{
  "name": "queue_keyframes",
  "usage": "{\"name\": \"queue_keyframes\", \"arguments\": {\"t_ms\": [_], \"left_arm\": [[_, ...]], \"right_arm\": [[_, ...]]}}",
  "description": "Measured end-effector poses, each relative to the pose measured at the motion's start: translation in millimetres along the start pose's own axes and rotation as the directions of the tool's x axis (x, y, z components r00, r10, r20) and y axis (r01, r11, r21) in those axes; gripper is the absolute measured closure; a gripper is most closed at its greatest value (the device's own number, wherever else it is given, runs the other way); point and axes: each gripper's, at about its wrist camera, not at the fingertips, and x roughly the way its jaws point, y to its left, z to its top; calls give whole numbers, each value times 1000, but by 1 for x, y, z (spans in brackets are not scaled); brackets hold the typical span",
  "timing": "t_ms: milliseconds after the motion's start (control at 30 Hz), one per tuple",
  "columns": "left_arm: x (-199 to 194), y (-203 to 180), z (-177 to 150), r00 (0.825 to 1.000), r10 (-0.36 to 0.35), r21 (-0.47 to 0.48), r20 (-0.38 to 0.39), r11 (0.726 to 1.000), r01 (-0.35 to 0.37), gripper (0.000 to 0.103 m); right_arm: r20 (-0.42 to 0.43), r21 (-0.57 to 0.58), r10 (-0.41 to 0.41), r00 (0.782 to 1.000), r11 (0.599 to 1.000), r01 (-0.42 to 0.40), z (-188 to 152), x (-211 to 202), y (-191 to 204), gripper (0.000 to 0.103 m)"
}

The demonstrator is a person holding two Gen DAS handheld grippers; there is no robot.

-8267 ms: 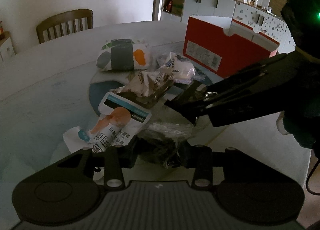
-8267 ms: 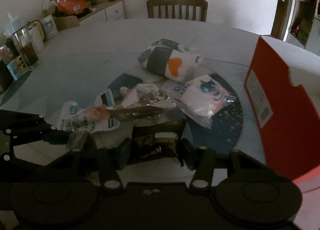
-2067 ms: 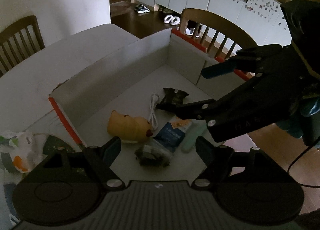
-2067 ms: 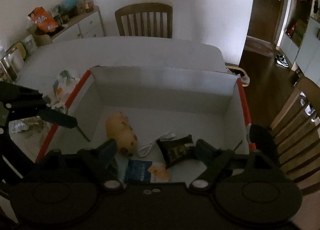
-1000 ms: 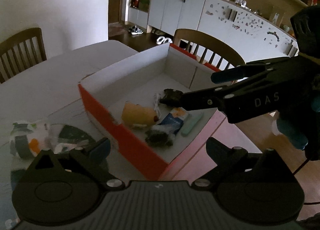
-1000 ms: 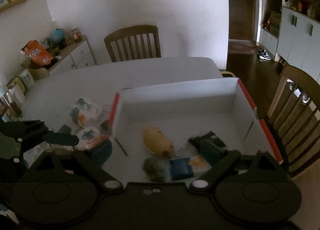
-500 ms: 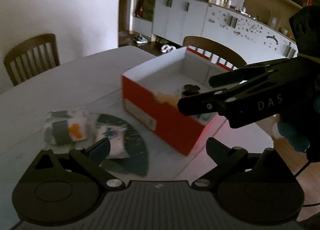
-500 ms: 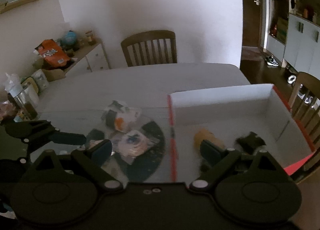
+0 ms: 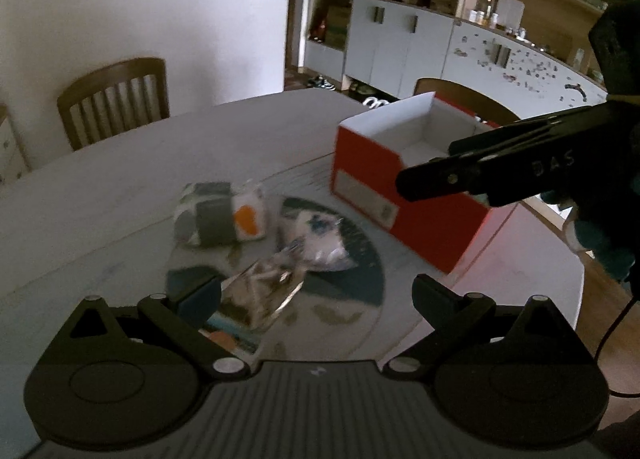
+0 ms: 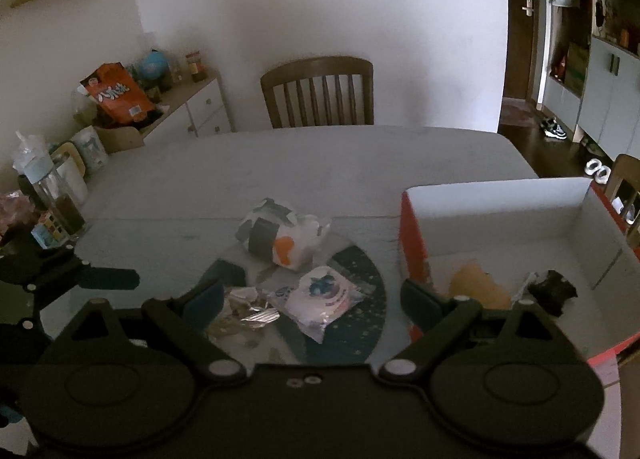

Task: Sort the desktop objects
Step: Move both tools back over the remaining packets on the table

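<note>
A red cardboard box [image 9: 384, 183] [image 10: 408, 243] with a white inside stands on the right of the table; in the right wrist view it holds a yellow toy [image 10: 476, 285] and a dark packet [image 10: 554, 291]. Left of it lie a patterned pouch [image 9: 220, 215] [image 10: 276, 235], a white snack packet [image 9: 316, 239] [image 10: 324, 293] and a clear crinkly packet [image 9: 264, 287] [image 10: 240, 307]. My left gripper [image 9: 316, 295] is open and empty above the packets. My right gripper [image 10: 310, 295] is open and empty, also above them; it shows in the left wrist view [image 9: 460, 167] over the box.
A wooden chair [image 10: 318, 91] stands at the table's far side. A sideboard [image 10: 180, 107] with bags and jars is at the left, bottles [image 10: 44, 187] by the table's left edge. White cabinets [image 9: 420, 43] and another chair [image 9: 460, 95] stand behind the box.
Both grippers dropped their packets into the box, then pulled back left from it. They now hover open over the packets left on the table.
</note>
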Motion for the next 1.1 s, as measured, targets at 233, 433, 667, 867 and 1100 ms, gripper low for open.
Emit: {"name": "queue_keyframes", "arguments": {"t_ms": [233, 433, 667, 867, 1100], "left_arm": [[9, 34, -20, 999, 19, 3, -33, 1000, -19, 1], [24, 58, -37, 997, 22, 19, -76, 1000, -21, 1], [45, 71, -51, 995, 0, 66, -97, 998, 6, 1], [60, 82, -56, 994, -34, 77, -105, 996, 42, 1], [74, 89, -61, 991, -74, 84, -110, 993, 84, 1]], "right_arm": [[-47, -14, -9, 999, 1000, 9, -3, 21, 12, 8], [-81, -4, -23, 996, 1000, 23, -4, 38, 17, 8], [-132, -3, -68, 989, 998, 69, -10, 63, 20, 8], [-143, 29, -136, 980, 989, 142, -9, 79, 16, 8], [-157, 51, -176, 972, 981, 186, -5, 101, 14, 8]]}}
